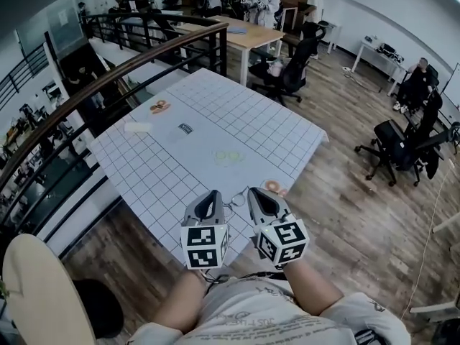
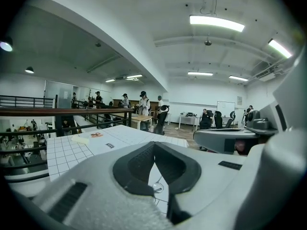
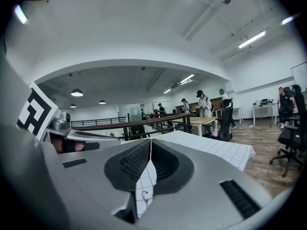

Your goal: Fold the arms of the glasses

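A thin wire-rimmed pair of glasses [image 1: 236, 201] lies on the white gridded table [image 1: 237, 113] near its front corner. It sits between my two grippers, just ahead of their tips. My left gripper [image 1: 214, 195] is shut with nothing in it, and so is my right gripper [image 1: 253, 192]. In the left gripper view the jaws [image 2: 154, 153] meet, and a wire loop of the glasses [image 2: 157, 188] shows below them. Under the closed jaws [image 3: 151, 147] in the right gripper view, a bit of the wire frame [image 3: 144, 195] shows too. Neither gripper touches the glasses.
A pale clear object [image 1: 228, 155] lies mid-table, with an orange item [image 1: 274, 187] by my right gripper and another [image 1: 159, 106] at far left. A white block [image 1: 138, 127] and a small dark card [image 1: 185, 127] lie left. A curved railing [image 1: 108, 70] runs left; office chairs [image 1: 291, 74] stand beyond.
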A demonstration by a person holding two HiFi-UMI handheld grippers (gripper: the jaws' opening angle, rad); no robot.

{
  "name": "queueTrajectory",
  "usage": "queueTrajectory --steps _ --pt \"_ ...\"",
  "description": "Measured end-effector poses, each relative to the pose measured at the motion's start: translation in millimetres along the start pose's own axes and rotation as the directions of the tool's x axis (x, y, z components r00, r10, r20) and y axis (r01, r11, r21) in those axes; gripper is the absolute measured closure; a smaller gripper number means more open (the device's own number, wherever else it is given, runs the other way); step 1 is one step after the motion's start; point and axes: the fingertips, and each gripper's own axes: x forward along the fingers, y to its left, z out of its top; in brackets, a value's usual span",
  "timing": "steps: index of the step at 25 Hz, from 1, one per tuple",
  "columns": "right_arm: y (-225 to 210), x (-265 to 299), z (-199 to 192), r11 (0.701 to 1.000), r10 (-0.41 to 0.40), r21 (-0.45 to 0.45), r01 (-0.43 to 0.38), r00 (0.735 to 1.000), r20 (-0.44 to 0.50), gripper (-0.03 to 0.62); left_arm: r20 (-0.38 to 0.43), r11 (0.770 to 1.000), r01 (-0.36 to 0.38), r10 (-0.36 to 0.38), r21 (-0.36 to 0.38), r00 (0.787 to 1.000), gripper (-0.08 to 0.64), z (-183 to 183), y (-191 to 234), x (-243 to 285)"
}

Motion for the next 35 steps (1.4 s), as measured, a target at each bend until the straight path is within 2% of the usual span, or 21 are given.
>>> queueTrajectory --steps 5,11,18,21,25,27,28,32,35 --pt "-10 8 -4 1.0 0.018 0.001 -0.018 1.0 -0.001 0.577 -0.017 0.999 -0.043 0.043 -0.003 0.999 0.548 -9 9 -1" --pt "-48 21 4 1.0 0.011 0.009 -0.011 1.0 0.002 0.577 -0.025 0.998 -0.057 0.057 0.002 0.998 0.548 -15 15 9" --pt "-72 41 -27 0.997 0.073 -0.018 -0.075 0.994 -0.082 0.577 -0.077 0.993 -0.114 0.115 0.016 0.99 0.548 -43 24 28" --pt "-74 49 -43 0.993 0.109 -0.021 -0.112 0.987 -0.118 0.577 -0.115 0.989 -0.148 0.147 -0.007 0.983 0.548 -61 31 29" --pt "-67 52 -64 0.965 0.238 -0.087 -0.248 0.965 -0.108 0.568 -0.166 0.984 -0.174 0.164 -0.046 0.972 0.548 -81 38 33" --pt "-69 51 -82 0.946 0.282 -0.123 -0.3 0.949 -0.139 0.489 -0.185 0.981 -0.189 0.177 -0.05 0.967 0.548 -87 41 34" --pt "-73 52 -92 0.94 0.29 -0.136 -0.312 0.944 -0.159 0.471 -0.192 0.979 -0.196 0.183 -0.052 0.964 0.548 -89 43 35" --pt "-90 61 -130 0.93 0.269 -0.188 -0.317 0.932 -0.243 0.465 -0.218 0.973 -0.223 0.205 -0.061 0.954 0.548 -96 47 37" --pt "-98 72 -157 0.913 0.232 -0.266 -0.309 0.931 -0.282 0.465 -0.24 0.968 -0.243 0.221 -0.068 0.945 0.548 -100 46 35"
